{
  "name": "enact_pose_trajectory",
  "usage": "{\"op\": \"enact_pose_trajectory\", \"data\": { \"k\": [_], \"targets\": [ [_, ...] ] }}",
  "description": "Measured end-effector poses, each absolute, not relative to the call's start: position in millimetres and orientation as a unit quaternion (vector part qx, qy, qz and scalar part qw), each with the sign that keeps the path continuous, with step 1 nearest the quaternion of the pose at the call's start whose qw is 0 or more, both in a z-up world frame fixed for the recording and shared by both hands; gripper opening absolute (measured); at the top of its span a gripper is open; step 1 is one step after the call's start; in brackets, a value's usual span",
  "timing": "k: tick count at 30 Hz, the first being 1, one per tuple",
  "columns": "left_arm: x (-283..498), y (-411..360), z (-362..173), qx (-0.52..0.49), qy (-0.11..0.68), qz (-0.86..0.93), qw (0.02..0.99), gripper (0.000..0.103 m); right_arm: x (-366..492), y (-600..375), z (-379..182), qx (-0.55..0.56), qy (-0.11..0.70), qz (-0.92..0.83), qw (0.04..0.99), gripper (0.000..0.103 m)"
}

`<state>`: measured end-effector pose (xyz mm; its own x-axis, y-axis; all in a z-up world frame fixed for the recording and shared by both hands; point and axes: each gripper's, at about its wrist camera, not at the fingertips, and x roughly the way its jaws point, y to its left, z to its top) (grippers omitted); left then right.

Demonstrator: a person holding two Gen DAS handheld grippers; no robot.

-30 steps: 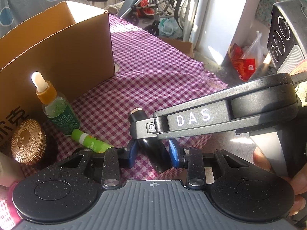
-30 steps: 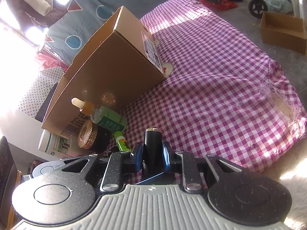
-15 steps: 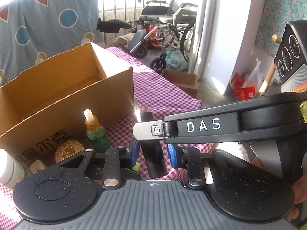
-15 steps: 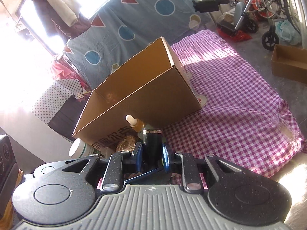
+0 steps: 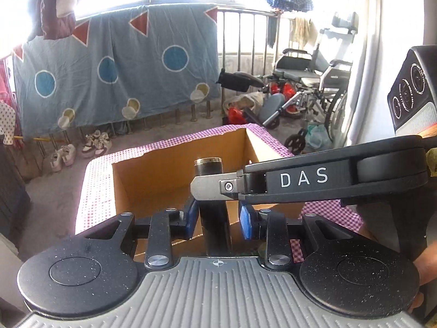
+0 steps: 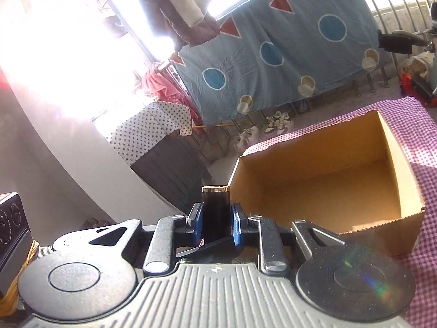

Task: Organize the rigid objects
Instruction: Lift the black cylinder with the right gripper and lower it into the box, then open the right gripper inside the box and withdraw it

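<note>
Nearest, the left gripper: blue pads drawn close around the lower body of a dark bottle, gold-rimmed top upward. Left pad against it, a sliver of gap beside the right pad, so judged closed on it rather than plainly seen so.

Just above, crossing in from the right, one finger of the right gripper, clamped on the same bottle higher up, pads pressed to both sides in its own view. Probably a two-handed hold, to keep a tall, smooth, narrow thing upright and free of swivel during the carry.

Bottle in the air, in front of the near wall of the cardboard box, not yet inside.

Box open-topped, standing on a purple checked cloth. Floor and inner walls bare wherever visible; near corner hidden behind the tools. Likely next: over the rim, then down into a corner, leaving room for more.

Beyond, a blue sheet over a railing, and a wheelchair.
</note>
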<state>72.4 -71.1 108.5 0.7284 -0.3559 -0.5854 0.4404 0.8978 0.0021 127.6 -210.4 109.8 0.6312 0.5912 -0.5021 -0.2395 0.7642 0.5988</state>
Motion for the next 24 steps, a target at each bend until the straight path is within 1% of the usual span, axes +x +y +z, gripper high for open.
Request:
{"op": "enact_pose_trajectory", "data": {
  "k": [4, 7, 13, 19, 24],
  "targets": [
    [119, -47, 101, 0.045, 0.341, -0.187, 0.920, 0.031, 184, -192, 97, 0.253, 0.414, 0.262, 0.834, 0.024],
    [148, -42, 86, 0.036, 0.370, -0.168, 0.913, 0.031, 230, -183, 72, 0.261, 0.468, 0.258, 0.804, 0.024],
    [199, -38, 54, 0.040, 0.417, -0.148, 0.896, 0.031, 294, -182, 15, 0.284, 0.545, 0.231, 0.754, 0.024],
    [228, -36, 32, 0.052, 0.453, -0.138, 0.879, 0.032, 340, -171, -24, 0.256, 0.590, 0.208, 0.737, 0.024],
    [220, -32, 38, 0.050, 0.436, -0.137, 0.888, 0.035, 362, -160, -51, 0.239, 0.609, 0.189, 0.732, 0.024]
  ]
}}
